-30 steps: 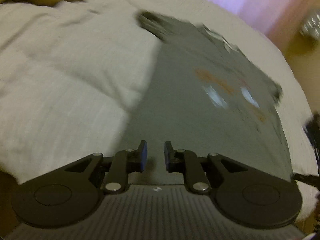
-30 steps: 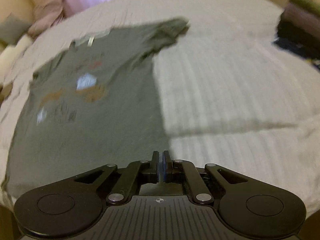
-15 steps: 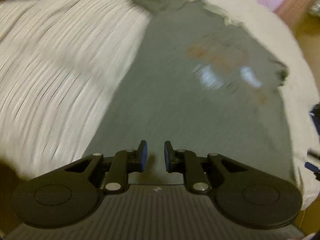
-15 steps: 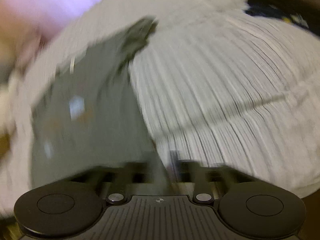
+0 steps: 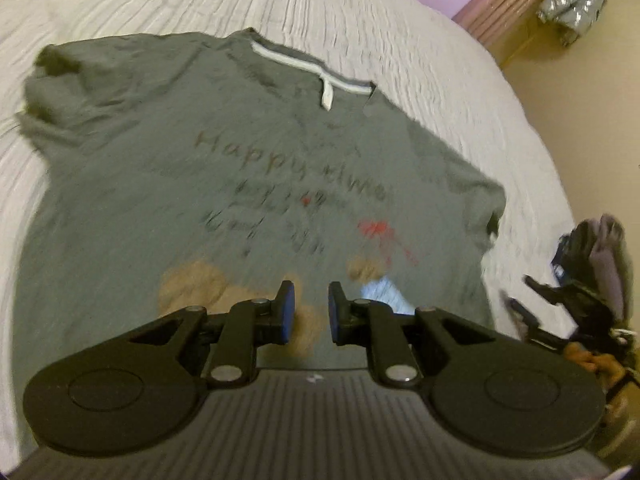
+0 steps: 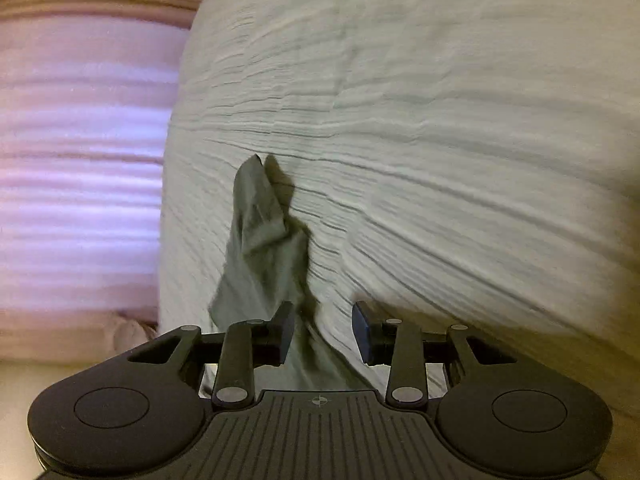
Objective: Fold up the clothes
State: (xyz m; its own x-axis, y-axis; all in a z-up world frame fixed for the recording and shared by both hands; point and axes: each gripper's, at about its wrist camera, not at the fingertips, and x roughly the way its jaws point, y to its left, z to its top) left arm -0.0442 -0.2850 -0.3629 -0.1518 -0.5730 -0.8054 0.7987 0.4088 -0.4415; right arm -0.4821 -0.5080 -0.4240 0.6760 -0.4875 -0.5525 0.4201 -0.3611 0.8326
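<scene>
T-shirt [image 5: 248,184] beneath parted jaws

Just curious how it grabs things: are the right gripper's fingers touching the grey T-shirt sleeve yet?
Cannot tell. In the right wrist view the right gripper is closing around the sleeve, but the cloth is blurred there, so neither contact nor a gap shows plainly.

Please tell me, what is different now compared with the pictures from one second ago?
The right gripper, shut a second ago, has opened and rolled; its jaws are closing now, with a fold of the grey T-shirt between them but not pinched. The left gripper has swung from the shirt's side edge to over its print. The shirt stays spread flat on the white bedspread; the left jaws stay slightly apart, empty.
</scene>
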